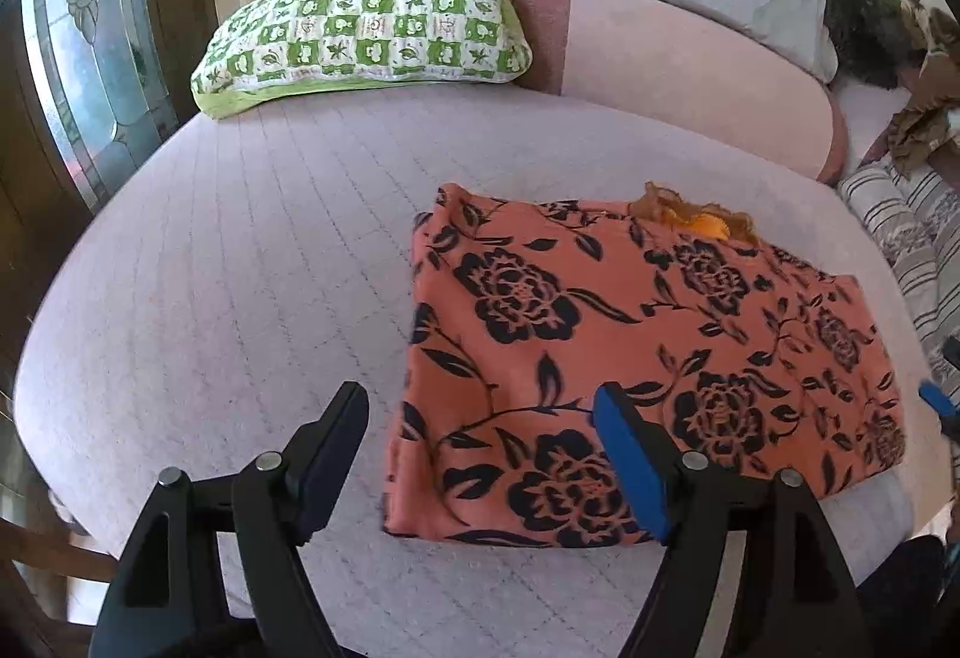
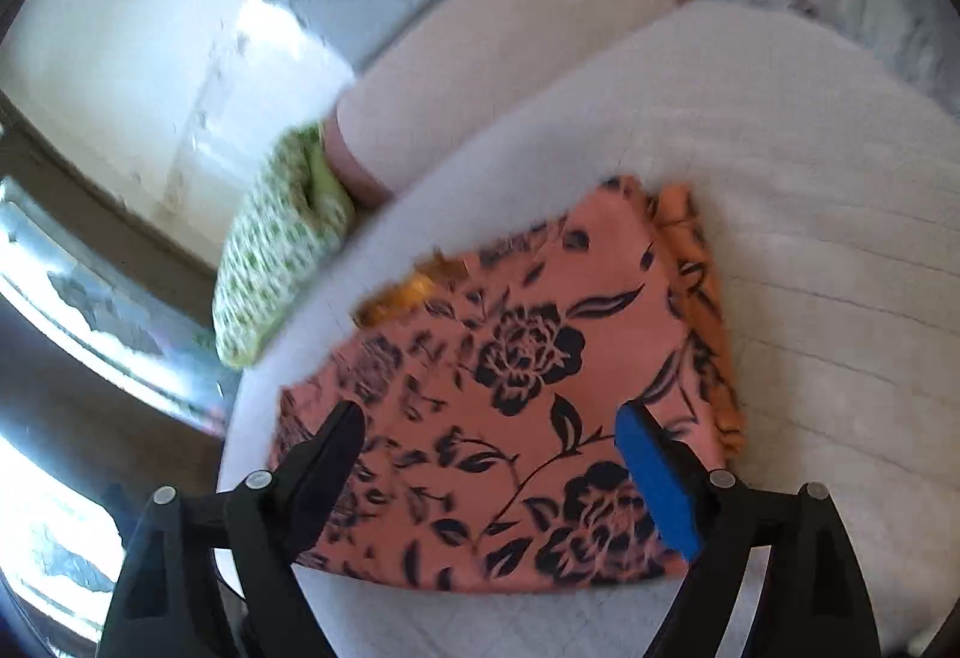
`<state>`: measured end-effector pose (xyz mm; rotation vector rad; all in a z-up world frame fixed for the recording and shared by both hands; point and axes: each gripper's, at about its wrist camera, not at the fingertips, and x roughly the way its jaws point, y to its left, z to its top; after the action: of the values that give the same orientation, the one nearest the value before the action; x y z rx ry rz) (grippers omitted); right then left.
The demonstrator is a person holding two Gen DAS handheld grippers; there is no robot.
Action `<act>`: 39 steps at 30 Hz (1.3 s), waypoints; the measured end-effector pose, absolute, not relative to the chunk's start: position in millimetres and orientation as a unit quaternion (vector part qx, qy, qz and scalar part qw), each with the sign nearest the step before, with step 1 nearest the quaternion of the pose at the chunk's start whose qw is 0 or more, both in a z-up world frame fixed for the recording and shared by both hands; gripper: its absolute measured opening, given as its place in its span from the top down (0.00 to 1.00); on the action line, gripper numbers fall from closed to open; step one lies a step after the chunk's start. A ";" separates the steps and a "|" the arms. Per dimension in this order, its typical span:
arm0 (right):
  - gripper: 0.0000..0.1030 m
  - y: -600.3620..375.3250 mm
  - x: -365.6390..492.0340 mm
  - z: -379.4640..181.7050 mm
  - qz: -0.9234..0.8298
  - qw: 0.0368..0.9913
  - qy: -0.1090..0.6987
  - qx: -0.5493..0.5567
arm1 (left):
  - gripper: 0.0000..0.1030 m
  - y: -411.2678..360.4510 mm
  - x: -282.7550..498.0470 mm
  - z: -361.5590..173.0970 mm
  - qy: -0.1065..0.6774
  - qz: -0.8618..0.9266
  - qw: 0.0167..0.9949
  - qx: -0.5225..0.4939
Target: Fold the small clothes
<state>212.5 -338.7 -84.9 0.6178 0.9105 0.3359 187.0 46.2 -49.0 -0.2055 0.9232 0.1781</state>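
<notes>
Orange floral garment (image 1: 630, 358) lying flat on the bed (image 1: 240, 298) as a neat multi-layer rectangle, at 5 o'clock from the green checked pillow (image 1: 372, 21). Folding judged essentially complete; at most a final tidy or setting aside left. Left hand-held gripper (image 1: 480, 418) and right hand-held gripper (image 2: 492, 436): both spread wide above the cloth, gripping nothing.
</notes>
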 end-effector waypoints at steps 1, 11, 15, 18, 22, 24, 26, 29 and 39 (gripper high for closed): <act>0.14 -346.8 197.5 -87.0 0.138 0.833 0.430 0.320 | 0.24 43.9 187.0 -51.0 0.444 0.082 0.886 -0.102; 0.14 -374.8 160.3 -150.7 0.054 0.778 0.477 0.404 | 0.24 -3.1 207.2 -81.5 0.476 0.039 0.876 -0.067; 0.14 -375.4 187.2 -116.7 0.061 0.821 0.447 0.349 | 0.24 -11.2 207.8 -80.1 0.470 0.031 0.880 -0.056; 0.14 -374.2 219.7 -104.5 0.058 0.848 0.439 0.292 | 0.24 -14.9 209.6 -87.1 0.479 0.027 0.877 -0.042; 0.14 -382.8 287.9 -119.8 0.106 0.829 0.475 0.275 | 0.24 -14.6 210.0 -96.9 0.492 0.031 0.869 -0.040; 0.14 -380.0 316.0 -128.4 0.103 0.830 0.487 0.253 | 0.24 -13.4 209.0 -99.3 0.495 0.033 0.868 -0.040; 0.14 -379.2 342.8 -137.9 0.100 0.830 0.494 0.238 | 0.24 -11.9 208.6 -100.8 0.497 0.034 0.866 -0.038; 0.14 -369.1 369.3 -153.7 0.109 0.821 0.514 0.223 | 0.24 -9.3 211.1 -102.9 0.500 0.036 0.864 -0.036; 0.86 -349.6 382.5 -126.2 0.152 0.845 0.483 0.171 | 0.24 -13.5 227.0 -103.2 0.483 0.027 0.875 -0.023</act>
<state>382.5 -349.6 -126.2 0.3606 1.0200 0.3203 227.0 -13.5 -103.2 -0.0484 1.0087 0.0564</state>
